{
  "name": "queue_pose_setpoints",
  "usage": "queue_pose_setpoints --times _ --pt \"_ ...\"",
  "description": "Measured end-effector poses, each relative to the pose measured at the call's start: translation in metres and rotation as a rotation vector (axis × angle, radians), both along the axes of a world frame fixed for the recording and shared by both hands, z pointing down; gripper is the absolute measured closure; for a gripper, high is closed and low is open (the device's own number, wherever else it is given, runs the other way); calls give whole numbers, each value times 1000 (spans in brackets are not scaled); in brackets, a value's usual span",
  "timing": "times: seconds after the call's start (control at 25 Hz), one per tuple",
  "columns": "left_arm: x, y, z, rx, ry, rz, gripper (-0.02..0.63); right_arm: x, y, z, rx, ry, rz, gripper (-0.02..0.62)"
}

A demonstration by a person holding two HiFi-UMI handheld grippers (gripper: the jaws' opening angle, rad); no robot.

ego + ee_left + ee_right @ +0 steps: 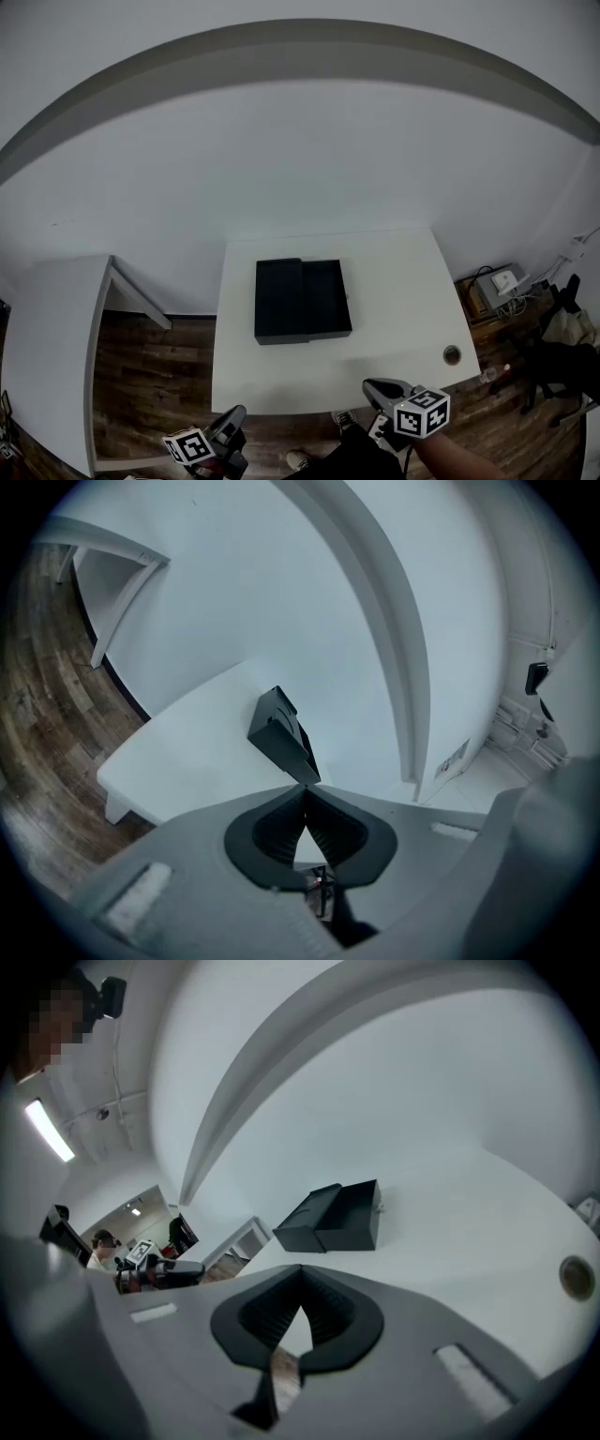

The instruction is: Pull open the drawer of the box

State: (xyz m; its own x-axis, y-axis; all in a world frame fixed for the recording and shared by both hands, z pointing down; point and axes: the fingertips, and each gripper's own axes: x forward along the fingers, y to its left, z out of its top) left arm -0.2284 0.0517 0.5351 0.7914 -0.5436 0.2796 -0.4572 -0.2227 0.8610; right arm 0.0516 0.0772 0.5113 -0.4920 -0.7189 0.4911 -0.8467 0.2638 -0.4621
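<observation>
A black box (302, 300) lies in the middle of the white table (394, 281). Its drawer stands slid out to the right, with the open tray beside the sleeve. In the right gripper view the box (333, 1215) shows a small pull on the drawer's far end. My left gripper (232, 419) hangs below the table's front edge at the left, shut and empty. The right gripper (377, 387) hovers at the front edge to the right, also shut with nothing in it. In the left gripper view the box (281, 733) lies ahead, well beyond the closed tips (305, 789).
A round cable hole (452, 354) sits near the table's front right corner. Another white desk (56, 347) stands at the left over the wooden floor (159, 375). Grey equipment and cables (502, 283) lie on the floor at the right. A white wall rises behind the table.
</observation>
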Motion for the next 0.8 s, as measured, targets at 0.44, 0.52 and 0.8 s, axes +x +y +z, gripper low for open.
queue_pose_setpoints --times 0.44,0.52,0.8 --pt "29 73 -25 57 60 153 601 -88 78 -28 -11 -186 -55 592" --pt "34 83 -34 76 74 175 601 -95 84 -32 -6 -198 -59 592" --pt "25 93 -47 133 68 183 601 -115 96 -41 13 -227 -100 592"
